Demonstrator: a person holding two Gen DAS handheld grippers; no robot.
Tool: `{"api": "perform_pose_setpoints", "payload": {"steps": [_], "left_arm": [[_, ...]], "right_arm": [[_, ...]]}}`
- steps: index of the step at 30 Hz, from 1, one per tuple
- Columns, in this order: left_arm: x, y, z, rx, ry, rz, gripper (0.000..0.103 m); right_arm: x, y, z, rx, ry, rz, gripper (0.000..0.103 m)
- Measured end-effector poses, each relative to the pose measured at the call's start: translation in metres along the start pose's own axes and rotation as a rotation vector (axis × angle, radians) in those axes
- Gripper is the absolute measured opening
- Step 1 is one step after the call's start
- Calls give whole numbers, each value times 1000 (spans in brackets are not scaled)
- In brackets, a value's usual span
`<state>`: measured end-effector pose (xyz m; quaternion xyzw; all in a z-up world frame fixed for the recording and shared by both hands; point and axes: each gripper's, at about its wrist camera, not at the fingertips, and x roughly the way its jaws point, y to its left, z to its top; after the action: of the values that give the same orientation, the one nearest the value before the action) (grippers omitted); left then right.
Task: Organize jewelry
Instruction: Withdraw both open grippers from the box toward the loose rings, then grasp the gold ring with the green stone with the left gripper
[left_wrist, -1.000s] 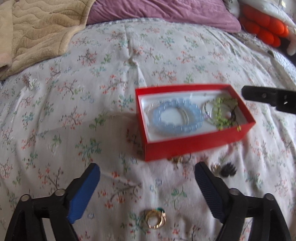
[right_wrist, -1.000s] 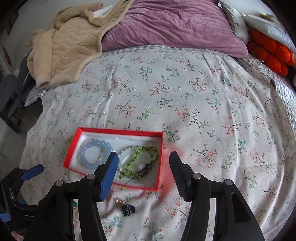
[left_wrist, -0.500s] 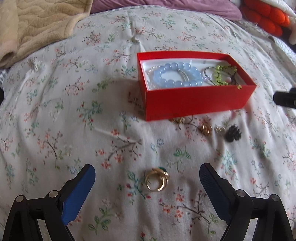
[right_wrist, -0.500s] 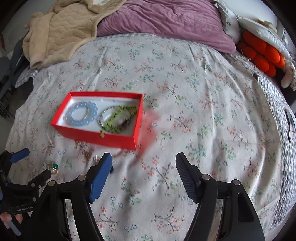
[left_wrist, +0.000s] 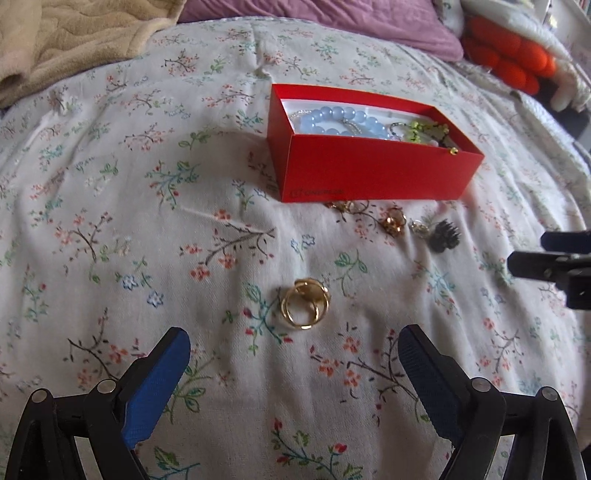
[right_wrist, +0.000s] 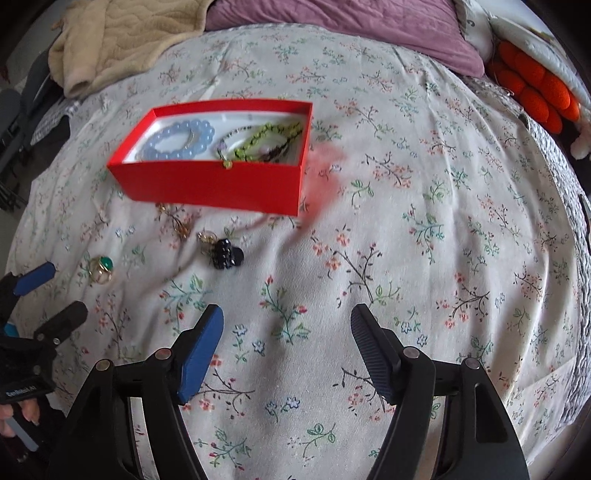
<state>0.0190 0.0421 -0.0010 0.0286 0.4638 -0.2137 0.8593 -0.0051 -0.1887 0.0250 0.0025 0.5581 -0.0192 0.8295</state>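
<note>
Left claw drawn back, gold ring now ahead, red box farther

Red box of bracelets on bedspread

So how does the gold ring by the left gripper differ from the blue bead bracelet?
The gold ring lies loose on the bedspread; the blue bead bracelet lies inside the red box. The ring is metal with a green stone, smaller; the bracelet is a larger loop of round pale beads. Neither is held.
</note>
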Motion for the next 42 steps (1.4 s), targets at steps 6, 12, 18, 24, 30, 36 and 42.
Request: {"api": "perform_pose_setpoints", "payload": {"steps": [6,12,18,24,30,36,42], "left_arm": [[3,2,-3,-15,-33,-75,83],[15,-6,-3,20,-57,-121,66],[27,-14,-3,48,-45,-100,51],[31,-13,-1,39,-41,-58,37],[34,-14,3,30,-54,-36,38],[37,-14,6,24,-59,-31,41],[37,-17,6,47,-54,-19,35]], "right_arm": [[12,-6,-11,2,41,-8,74],[25,-15,-19,44,88,9,74],[27,-17,-21,38,91,-1,74],[30,-16,-19,31,94,-13,74],[33,-15,-15,37,96,-8,77],[38,-11,-10,29,93,-14,80],[44,-3,-10,13,75,-29,86]]}}
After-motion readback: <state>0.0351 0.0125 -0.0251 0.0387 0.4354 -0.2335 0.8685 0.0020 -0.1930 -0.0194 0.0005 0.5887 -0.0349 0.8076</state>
